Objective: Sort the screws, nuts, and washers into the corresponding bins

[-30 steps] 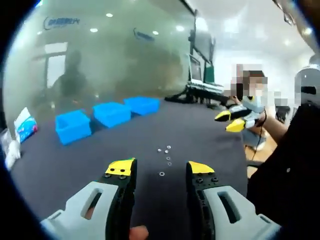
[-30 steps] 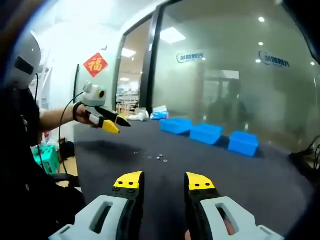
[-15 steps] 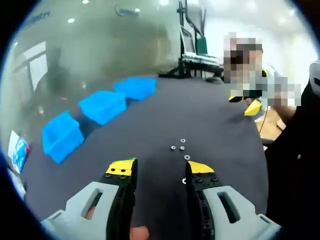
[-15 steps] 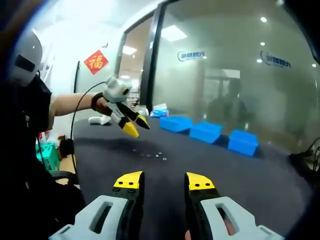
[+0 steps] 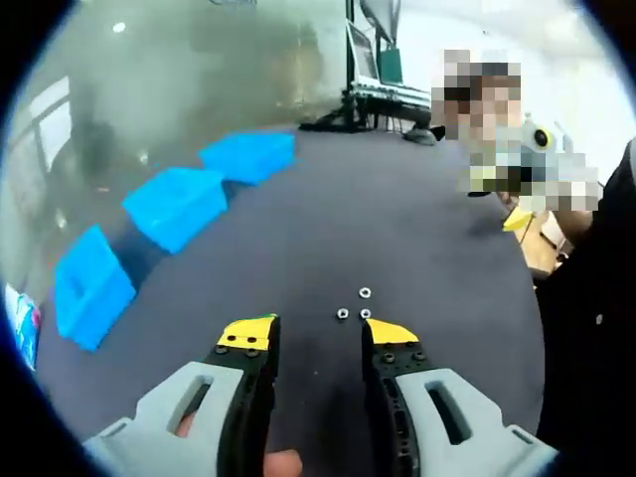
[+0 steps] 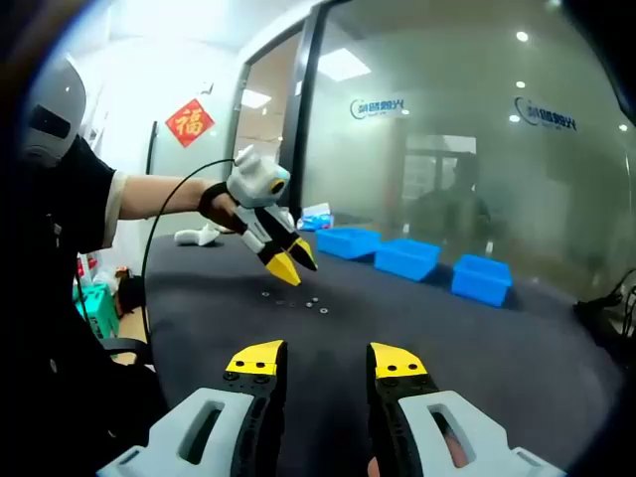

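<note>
Silvery nuts (image 5: pixel 354 307) just beyond left gripper (image 5: pixel 318 336), jaws parted

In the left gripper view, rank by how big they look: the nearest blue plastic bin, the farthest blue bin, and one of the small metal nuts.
1. Nearest blue plastic bin.
2. Farthest blue bin, close in apparent size; distance may make it look smaller.
3. Small metal nut, by far the smallest.

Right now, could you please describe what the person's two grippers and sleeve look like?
Each gripper has pale grey jaw bodies with slots, black inner faces with screws, and yellow tips: the left gripper and right gripper match. Seen from the right gripper view, the left gripper carries a white housing, with a thin black cable looping back along the arm. The person wears a short black sleeve.
</note>
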Demonstrator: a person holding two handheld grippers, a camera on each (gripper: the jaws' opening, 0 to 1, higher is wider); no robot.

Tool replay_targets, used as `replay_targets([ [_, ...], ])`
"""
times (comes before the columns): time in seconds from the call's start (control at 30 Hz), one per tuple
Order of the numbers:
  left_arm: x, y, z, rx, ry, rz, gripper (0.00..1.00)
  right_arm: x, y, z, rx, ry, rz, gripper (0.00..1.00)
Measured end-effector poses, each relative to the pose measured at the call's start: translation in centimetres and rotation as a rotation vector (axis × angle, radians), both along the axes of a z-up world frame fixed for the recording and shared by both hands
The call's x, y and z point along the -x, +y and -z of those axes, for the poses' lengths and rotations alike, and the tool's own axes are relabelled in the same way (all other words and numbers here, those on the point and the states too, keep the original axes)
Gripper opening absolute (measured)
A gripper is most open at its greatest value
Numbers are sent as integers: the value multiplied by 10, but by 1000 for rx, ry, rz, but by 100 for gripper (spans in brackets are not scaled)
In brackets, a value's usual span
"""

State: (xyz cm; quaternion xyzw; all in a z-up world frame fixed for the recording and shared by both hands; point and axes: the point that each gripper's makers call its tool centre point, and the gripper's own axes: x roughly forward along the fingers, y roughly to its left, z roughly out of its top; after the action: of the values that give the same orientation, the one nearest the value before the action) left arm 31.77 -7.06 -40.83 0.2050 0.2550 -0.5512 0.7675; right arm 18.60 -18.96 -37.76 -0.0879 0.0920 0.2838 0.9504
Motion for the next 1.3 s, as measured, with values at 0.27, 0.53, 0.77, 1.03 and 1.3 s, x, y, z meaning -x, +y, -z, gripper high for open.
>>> replay_targets([
  [0.27, 0, -13, 11, -31, 18, 15, 26, 1, -4, 1, -2, 1, 5, 29],
  [0.53, -1, -16, 20, -56, 24, 20, 24, 0, -7, 1, -4, -1, 10, 29],
  [0.77, -3, -16, 26, -67, 33, 18, 22, 0, -8, 1, -5, 0, 11, 29],
  [1.03, 0, -19, 28, -57, 63, 12, 17, 0, -8, 2, -3, 0, 11, 29],
  [1.3, 5, -19, 29, -36, 98, -4, 11, 0, -6, 2, -3, 0, 8, 29],
])
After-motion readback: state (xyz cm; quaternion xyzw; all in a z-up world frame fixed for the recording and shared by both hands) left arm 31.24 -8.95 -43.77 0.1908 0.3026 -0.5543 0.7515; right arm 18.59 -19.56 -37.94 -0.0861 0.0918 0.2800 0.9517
